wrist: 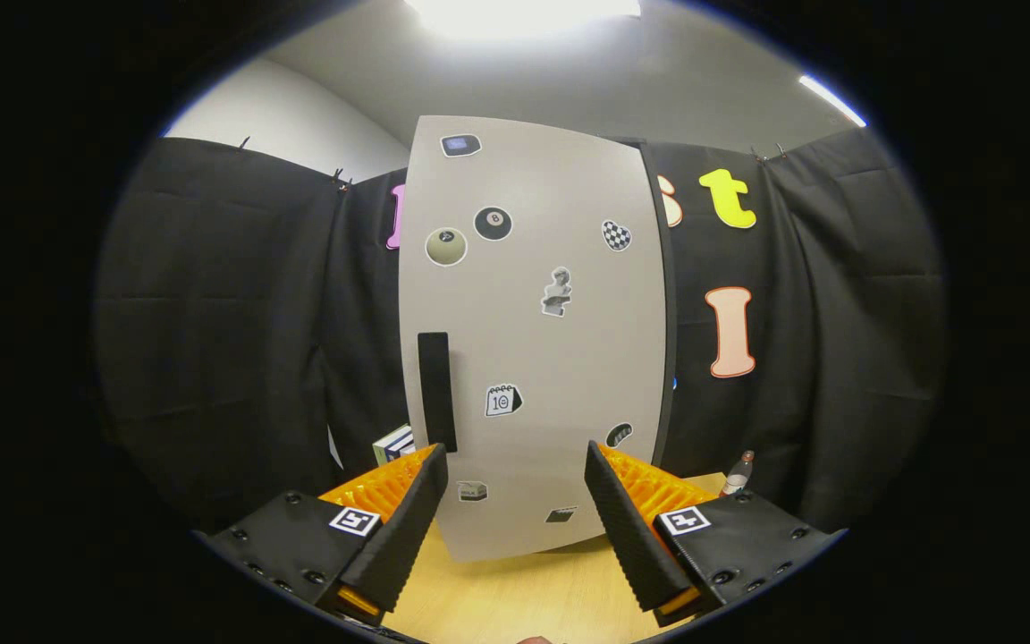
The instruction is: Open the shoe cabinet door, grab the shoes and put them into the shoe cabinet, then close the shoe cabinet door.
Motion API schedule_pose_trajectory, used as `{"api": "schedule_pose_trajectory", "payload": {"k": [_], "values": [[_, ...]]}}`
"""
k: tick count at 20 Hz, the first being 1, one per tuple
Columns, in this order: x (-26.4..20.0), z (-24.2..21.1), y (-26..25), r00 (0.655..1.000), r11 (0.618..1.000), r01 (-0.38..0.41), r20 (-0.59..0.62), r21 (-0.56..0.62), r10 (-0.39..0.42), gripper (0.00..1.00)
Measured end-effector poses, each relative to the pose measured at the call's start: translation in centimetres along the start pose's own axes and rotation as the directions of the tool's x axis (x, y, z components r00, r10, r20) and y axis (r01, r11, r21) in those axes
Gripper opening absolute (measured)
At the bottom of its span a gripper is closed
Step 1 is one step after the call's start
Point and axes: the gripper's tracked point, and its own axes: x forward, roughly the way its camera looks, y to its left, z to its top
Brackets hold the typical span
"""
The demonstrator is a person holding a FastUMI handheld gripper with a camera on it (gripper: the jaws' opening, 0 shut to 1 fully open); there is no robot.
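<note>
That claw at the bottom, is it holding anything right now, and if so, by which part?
Nothing is held. The claw is open, its fingers spread with only bare tabletop between them. The shoe cabinet door stands shut just ahead, its dark handle untouched.

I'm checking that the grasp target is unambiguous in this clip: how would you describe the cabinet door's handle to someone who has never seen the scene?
The pale shoe cabinet door stands on the wooden table, just beyond the open gripper. The handle is the tall dark vertical bar near the door's left edge, above the left finger. Everything else on the door is a small sticker.
</note>
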Motion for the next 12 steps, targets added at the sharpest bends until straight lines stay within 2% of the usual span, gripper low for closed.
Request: {"api": "schedule_pose_trajectory", "payload": {"k": [12], "values": [[-1.4, -1.4, 0.0, 0.999, 0.999, -0.035, -0.002, -0.012, 0.035, 0.97]]}}
